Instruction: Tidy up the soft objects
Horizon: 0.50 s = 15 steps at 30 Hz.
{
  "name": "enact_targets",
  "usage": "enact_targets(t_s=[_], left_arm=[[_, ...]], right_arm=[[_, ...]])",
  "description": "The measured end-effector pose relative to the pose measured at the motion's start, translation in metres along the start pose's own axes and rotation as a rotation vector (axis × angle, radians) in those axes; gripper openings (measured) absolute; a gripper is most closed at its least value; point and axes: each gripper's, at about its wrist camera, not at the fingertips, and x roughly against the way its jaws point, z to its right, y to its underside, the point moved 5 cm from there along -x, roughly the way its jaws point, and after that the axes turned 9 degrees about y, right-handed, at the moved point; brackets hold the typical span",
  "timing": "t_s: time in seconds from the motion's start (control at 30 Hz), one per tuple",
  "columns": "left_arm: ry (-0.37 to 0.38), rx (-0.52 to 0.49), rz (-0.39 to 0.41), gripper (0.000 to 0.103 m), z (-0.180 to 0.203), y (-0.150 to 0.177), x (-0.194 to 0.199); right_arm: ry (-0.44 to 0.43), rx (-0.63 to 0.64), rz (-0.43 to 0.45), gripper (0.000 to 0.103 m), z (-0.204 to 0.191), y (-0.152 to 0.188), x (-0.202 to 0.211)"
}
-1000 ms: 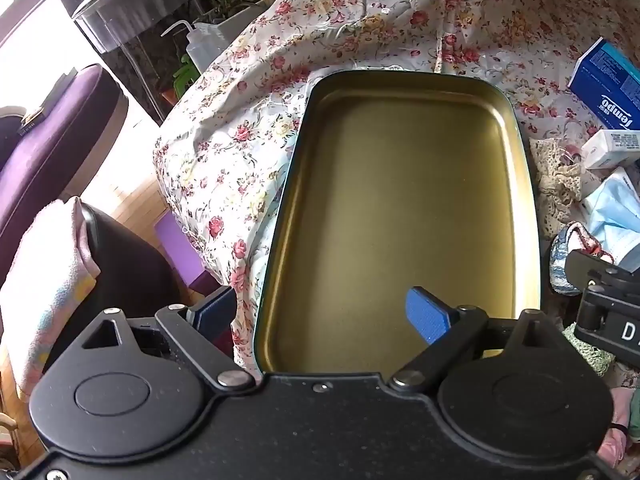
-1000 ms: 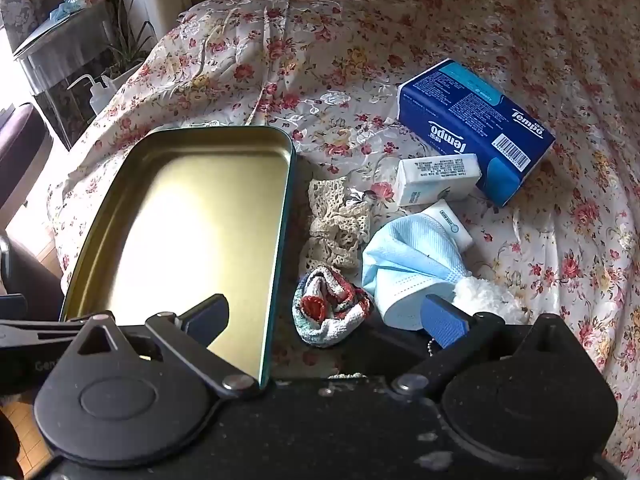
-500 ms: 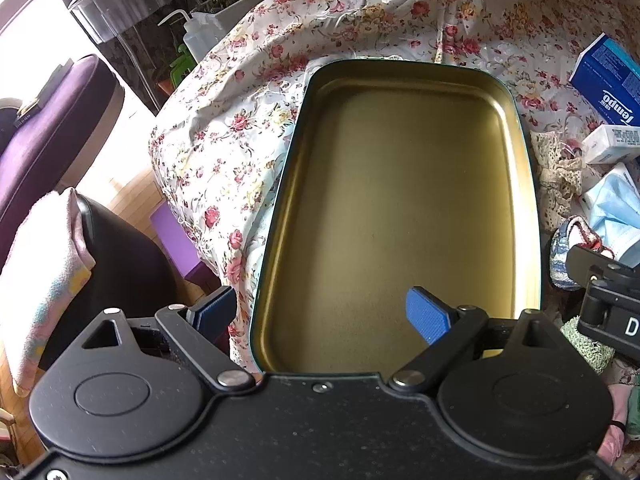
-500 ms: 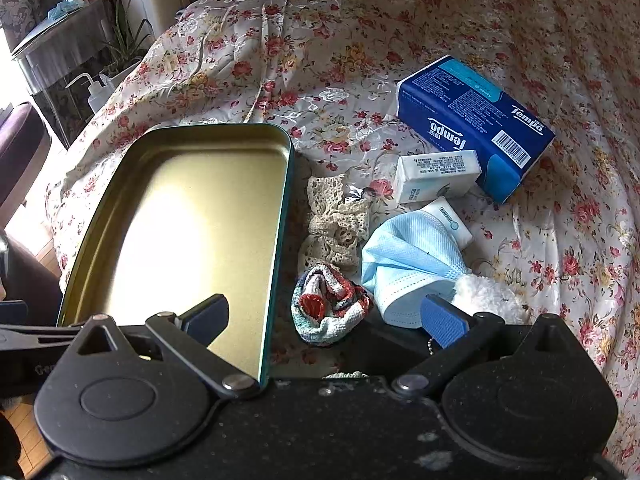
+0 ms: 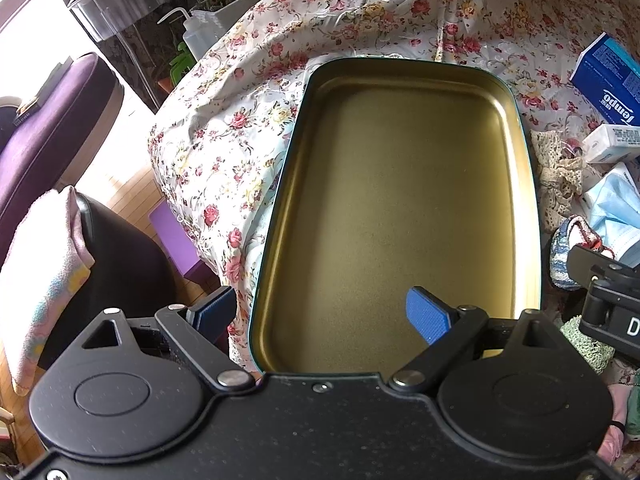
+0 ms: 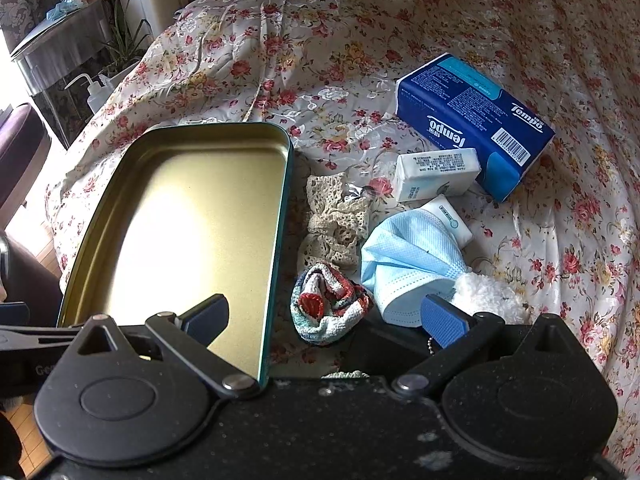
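A gold metal tray [image 5: 516, 216] with a teal rim lies empty on the floral bedspread; it also shows in the right wrist view [image 6: 280, 216]. Right of it lie a cream lace piece [image 6: 336, 220], a striped knitted cloth [image 6: 328, 304], a blue face mask [image 6: 408, 256], a white fluffy item [image 6: 488, 292] and small white tissue packs [image 6: 436, 174]. My left gripper [image 5: 320, 314] is open and empty over the tray's near end. My right gripper [image 6: 326, 318] is open and empty, with the knitted cloth between its fingers' span.
A blue Tempo tissue pack [image 6: 476, 120] lies at the back right. The bed edge drops off left of the tray toward a dark chair with a pink towel [image 5: 44, 276] and a purple seat [image 5: 52, 128]. Green knitted items [image 5: 588, 344] lie at the near right.
The left gripper has pulled back and risen slightly, so the tray looks smaller and farther. The right gripper has barely moved. Both stay open.
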Motion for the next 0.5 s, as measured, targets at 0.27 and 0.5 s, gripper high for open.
enact_targets(t_s=[0.27, 0.5], left_arm=[[0.001, 0.003, -0.001, 0.090, -0.0007, 0.0000, 0.0007], [0.001, 0.009, -0.001, 0.090, -0.0032, -0.0012, 0.0011]], right_arm=[[0.000, 0.001, 0.000, 0.102, 0.0000, -0.0008, 0.0001], [0.000, 0.007, -0.004, 0.102, -0.0012, 0.0022, 0.0001]])
